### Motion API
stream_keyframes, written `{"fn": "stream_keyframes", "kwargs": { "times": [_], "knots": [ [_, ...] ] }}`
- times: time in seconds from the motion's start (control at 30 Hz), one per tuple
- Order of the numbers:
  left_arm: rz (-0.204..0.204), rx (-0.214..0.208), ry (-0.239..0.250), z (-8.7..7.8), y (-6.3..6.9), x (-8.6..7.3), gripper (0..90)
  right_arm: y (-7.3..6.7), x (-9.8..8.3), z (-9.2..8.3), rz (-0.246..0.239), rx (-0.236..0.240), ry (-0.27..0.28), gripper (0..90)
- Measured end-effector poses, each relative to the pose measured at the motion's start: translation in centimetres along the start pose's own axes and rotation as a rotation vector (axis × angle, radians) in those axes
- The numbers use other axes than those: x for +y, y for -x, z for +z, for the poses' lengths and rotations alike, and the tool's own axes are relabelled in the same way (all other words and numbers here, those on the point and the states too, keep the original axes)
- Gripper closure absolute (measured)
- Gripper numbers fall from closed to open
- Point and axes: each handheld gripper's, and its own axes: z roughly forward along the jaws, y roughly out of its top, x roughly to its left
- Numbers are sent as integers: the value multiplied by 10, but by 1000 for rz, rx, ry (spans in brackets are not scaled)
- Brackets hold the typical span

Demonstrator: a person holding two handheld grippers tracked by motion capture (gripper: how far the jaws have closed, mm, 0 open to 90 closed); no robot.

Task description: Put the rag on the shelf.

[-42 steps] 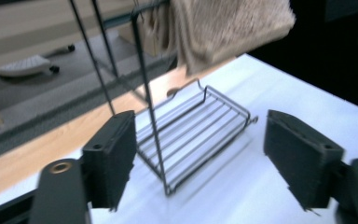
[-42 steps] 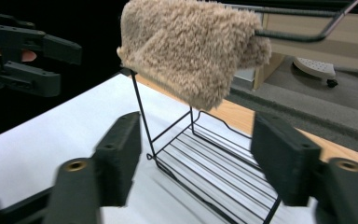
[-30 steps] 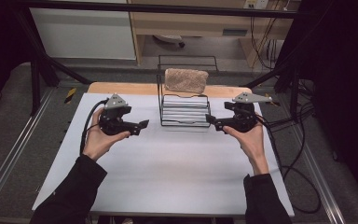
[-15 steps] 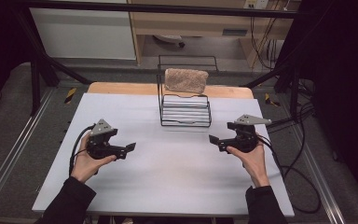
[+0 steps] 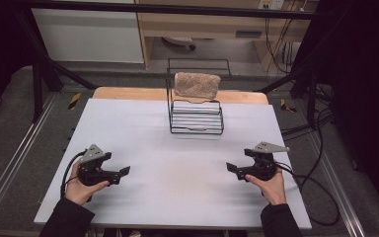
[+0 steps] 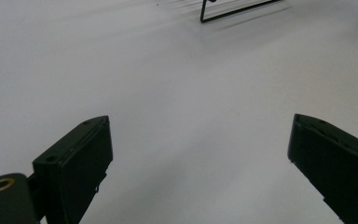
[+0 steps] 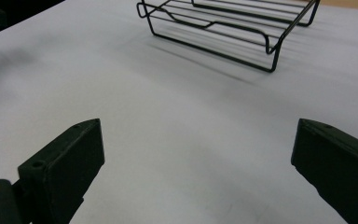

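Resting both spread, empty tools low on the tabletop [image 5: 177,148], your left hand-held gripper [image 5: 123,171] and right hand-held gripper [image 5: 231,168] sit well apart from the wire rack [image 5: 196,118] at upper centre, where the loaf-like block [image 5: 196,84] perched on its top rim could topple if you bump the rack.

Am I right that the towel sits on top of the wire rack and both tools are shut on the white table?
Not quite: both tools are open. The left tool and right tool show their jaws wide apart in their own gripper views. The towel does sit on the wire rack.
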Motion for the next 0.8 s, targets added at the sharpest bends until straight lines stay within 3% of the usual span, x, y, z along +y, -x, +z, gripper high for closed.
{"fn": "stream_keyframes", "kwargs": {
  "times": [0.13, 0.3, 0.4, 0.8],
  "knots": [
    [3, 0, -1, -3, -1, -9, 64, 4, -18, -2, 28, 7, -18, 28],
    [4, -8, -2, -3, -1, -19, 64, 8, -33, -7, 29, -3, -46, 26],
    [18, -12, -12, -3, 0, -23, 64, 10, -37, -12, 35, -4, -32, 27],
    [5, -6, -19, -2, -2, -26, 64, 12, -41, -12, 33, -5, -51, 24]
  ]
}}
